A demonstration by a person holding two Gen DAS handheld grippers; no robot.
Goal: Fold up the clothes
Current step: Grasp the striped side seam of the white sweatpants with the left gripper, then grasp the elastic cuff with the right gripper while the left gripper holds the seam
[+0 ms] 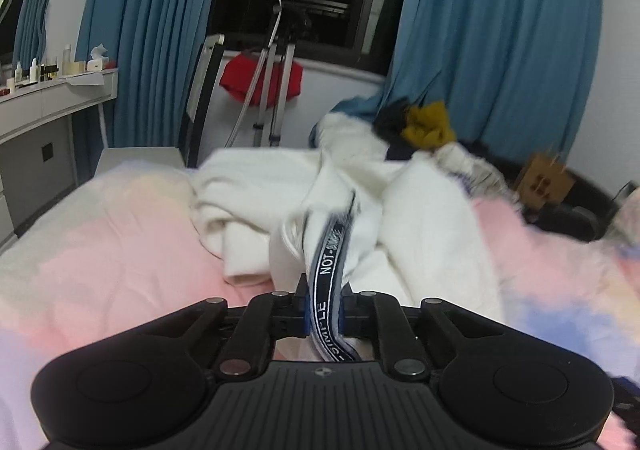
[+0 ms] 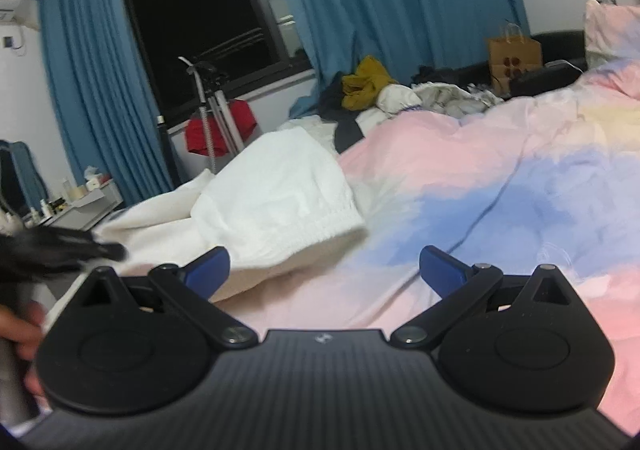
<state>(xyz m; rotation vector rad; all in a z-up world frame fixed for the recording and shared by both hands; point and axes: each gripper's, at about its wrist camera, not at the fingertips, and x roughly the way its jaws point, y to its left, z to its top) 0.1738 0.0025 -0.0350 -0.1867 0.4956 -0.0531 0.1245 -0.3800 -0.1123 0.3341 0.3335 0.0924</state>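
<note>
Over the bed (image 2: 500, 170), left claw (image 1: 323, 304) clamped on white garment's (image 1: 420, 202) lettered band (image 1: 330, 254), right claw (image 2: 324, 270) wide apart, empty.

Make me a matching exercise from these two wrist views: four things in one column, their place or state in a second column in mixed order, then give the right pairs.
Column one:
1. left gripper
2. right gripper
3. mustard-yellow crumpled garment
4. brown paper bag with handles

Column two:
A. open, nothing between its blue pads
B. standing at the far side of the bed, near the blue curtain
C. shut on the dark lettered band of the white garment
D. lying in the clothes pile at the far edge of the pastel bedspread

Pairs: 1-C, 2-A, 3-D, 4-B
</note>
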